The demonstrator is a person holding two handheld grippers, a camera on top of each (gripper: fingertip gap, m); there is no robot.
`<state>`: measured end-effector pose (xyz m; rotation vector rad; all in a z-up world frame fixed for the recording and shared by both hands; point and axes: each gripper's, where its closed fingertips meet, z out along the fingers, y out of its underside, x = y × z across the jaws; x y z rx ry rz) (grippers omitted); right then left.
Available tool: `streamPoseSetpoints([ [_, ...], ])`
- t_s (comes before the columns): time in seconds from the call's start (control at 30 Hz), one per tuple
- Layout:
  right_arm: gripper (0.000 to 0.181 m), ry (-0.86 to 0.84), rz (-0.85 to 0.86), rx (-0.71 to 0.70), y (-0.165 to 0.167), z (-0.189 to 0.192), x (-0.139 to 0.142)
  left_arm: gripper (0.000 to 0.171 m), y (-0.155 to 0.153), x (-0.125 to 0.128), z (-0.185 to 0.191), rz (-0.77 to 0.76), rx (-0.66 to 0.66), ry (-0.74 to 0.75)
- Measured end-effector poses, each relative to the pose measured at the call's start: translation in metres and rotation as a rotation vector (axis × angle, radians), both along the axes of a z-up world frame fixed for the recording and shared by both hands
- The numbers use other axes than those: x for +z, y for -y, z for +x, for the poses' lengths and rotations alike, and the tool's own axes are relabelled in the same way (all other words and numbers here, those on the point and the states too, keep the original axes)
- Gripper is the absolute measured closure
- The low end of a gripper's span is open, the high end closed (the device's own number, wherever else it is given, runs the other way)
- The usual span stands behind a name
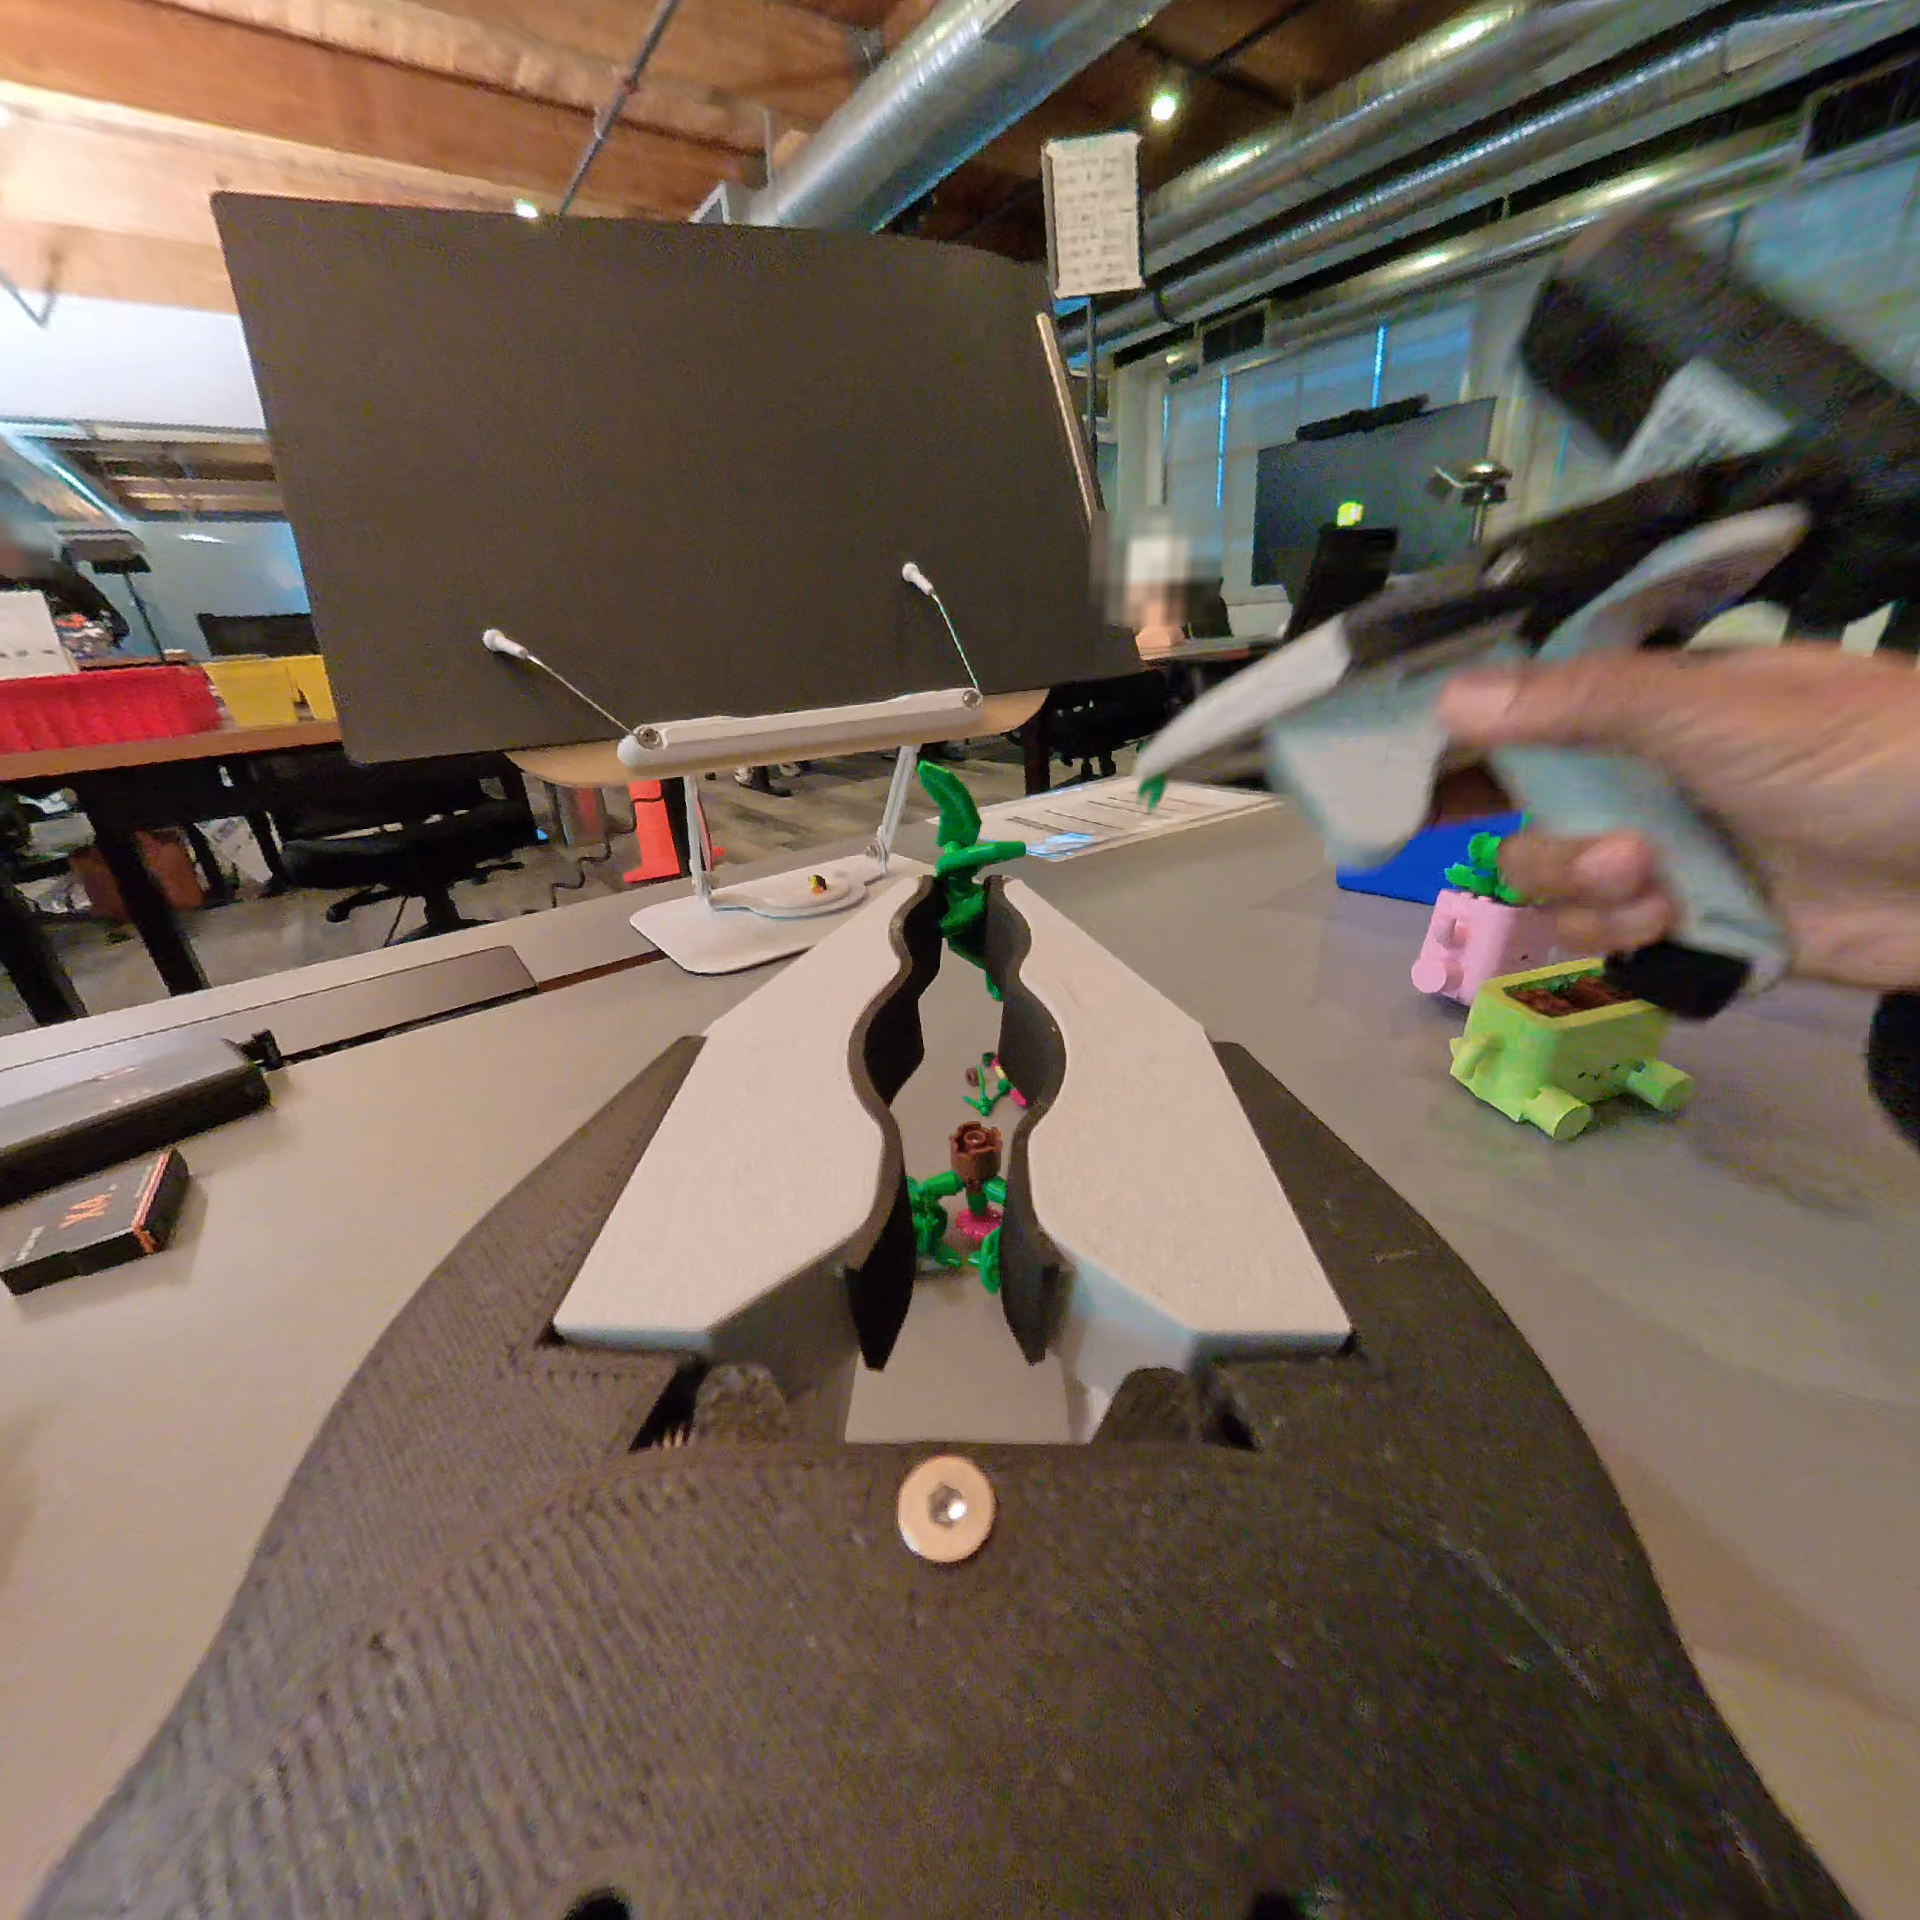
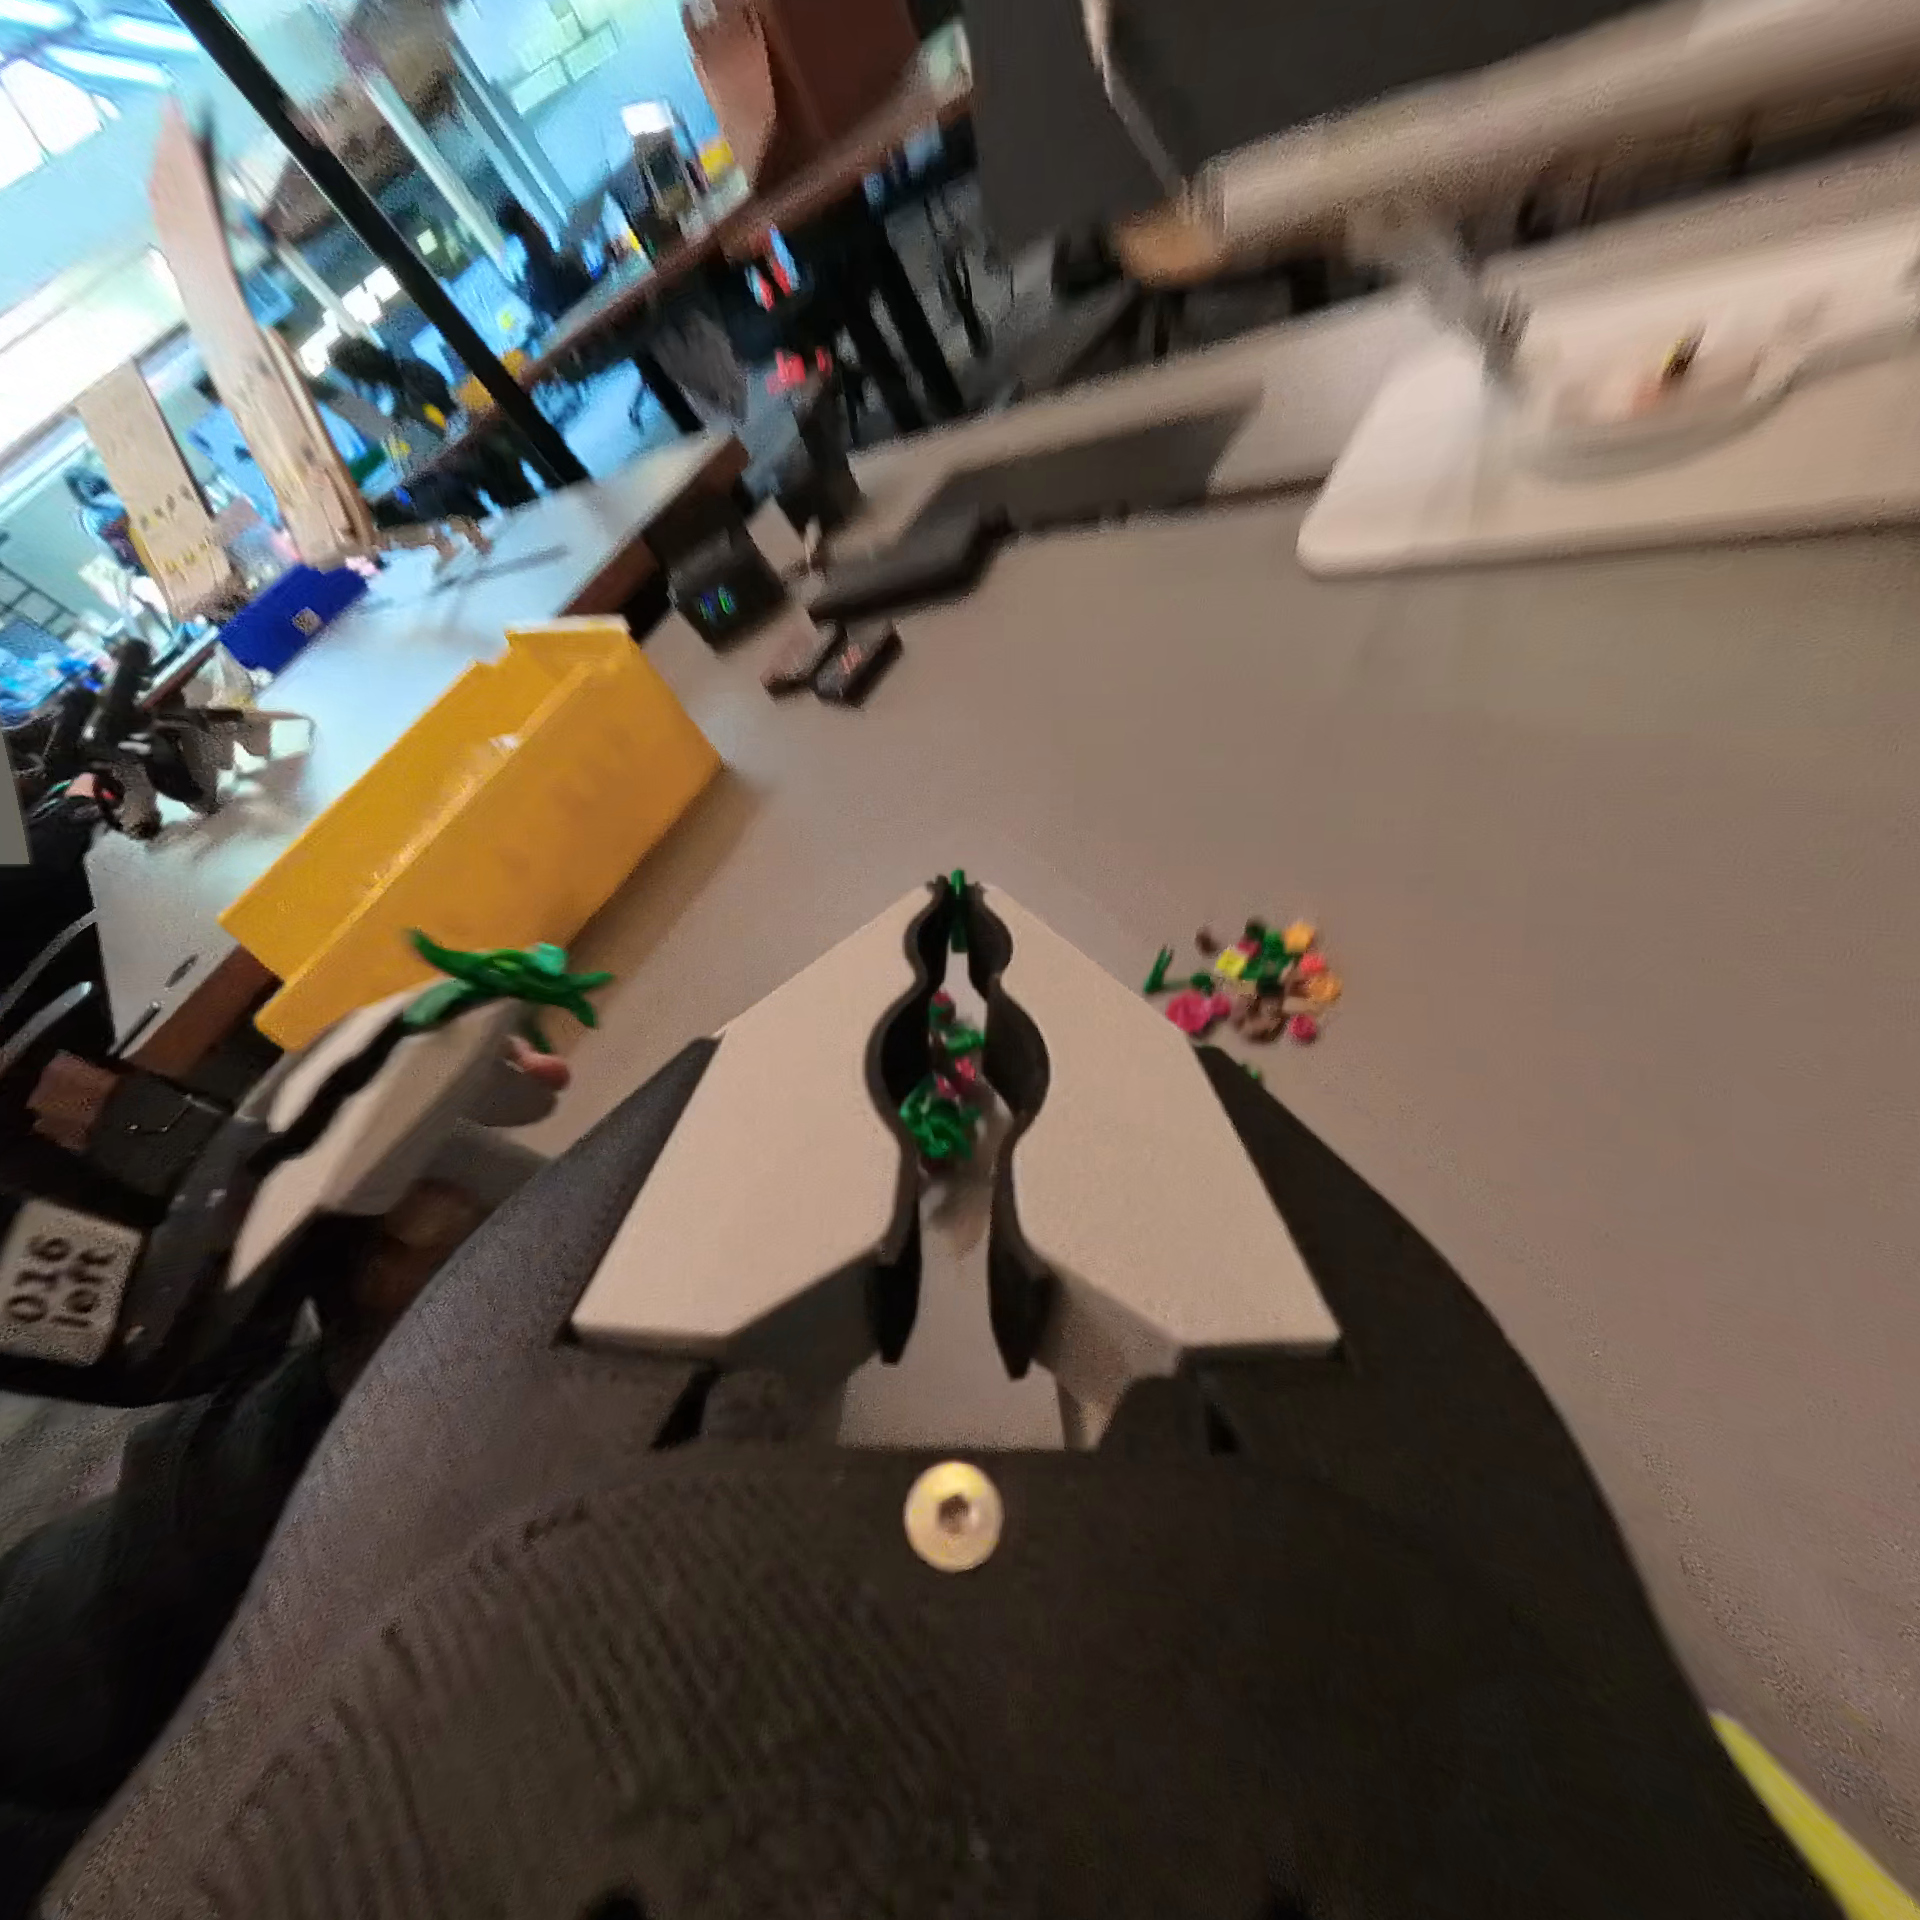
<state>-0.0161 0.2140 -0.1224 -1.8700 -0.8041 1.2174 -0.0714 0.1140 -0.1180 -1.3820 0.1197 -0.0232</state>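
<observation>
My left gripper (image 1: 958, 891) is shut on a green leafy stem (image 1: 961, 831) that sticks up past its tips, above the grey table (image 1: 1299, 1299). Loose small flower pieces (image 1: 966, 1195) lie on the table below its fingers. My right gripper (image 2: 956, 896) is shut on a small green piece (image 2: 957, 914); it also shows blurred in the left wrist view (image 1: 1148, 764), held by a hand (image 1: 1714, 810), with the piece (image 1: 1151, 792) at its tip. The left gripper (image 2: 416, 1013) and its stem (image 2: 509, 977) show at the left of the right wrist view.
A pink toy pot (image 1: 1475, 940) and a lime-green toy pot (image 1: 1558, 1049) stand at the right. A pile of small coloured pieces (image 2: 1257, 982) lies on the table. A yellow bin (image 2: 488, 821), a stand with a black board (image 1: 665, 468), and black boxes (image 1: 104, 1101) are around. My right fingertips sit around 12 cm from my left ones.
</observation>
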Motion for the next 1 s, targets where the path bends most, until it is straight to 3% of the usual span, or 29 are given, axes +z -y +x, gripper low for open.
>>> streamPoseSetpoints([
  [0.1,0.181,0.143,-0.137,-0.034,-0.010,-0.016,-0.065,0.168,0.000,-0.002,-0.004,-0.002,0.001,0.007],
  [0.2,0.180,0.288,-0.173,-0.108,-0.028,-0.013,-0.111,0.168,-0.002,-0.006,-0.005,-0.016,-0.014,0.025],
  [0.37,0.180,0.323,-0.170,-0.156,-0.042,-0.011,-0.129,0.168,-0.001,-0.007,-0.007,-0.019,-0.027,0.051],
  [0.53,0.171,0.319,-0.144,-0.162,-0.045,-0.012,-0.130,0.168,-0.001,-0.008,-0.004,-0.019,-0.035,0.035],
  [0.67,0.173,0.332,-0.080,-0.199,-0.049,-0.003,-0.121,0.168,-0.002,-0.009,0.002,-0.023,-0.045,0.009],
  [0.8,0.172,0.340,-0.036,-0.174,-0.032,0.000,-0.109,0.168,-0.003,-0.011,0.004,-0.033,-0.058,0.017],
  [0.9,0.175,0.252,0.021,-0.080,-0.006,-0.009,-0.087,0.169,-0.003,-0.012,0.005,-0.039,-0.092,0.052],
  [1.0,0.173,0.039,0.046,0.136,0.034,-0.023,-0.045,0.169,-0.003,-0.012,0.010,-0.046,-0.159,0.117],
])
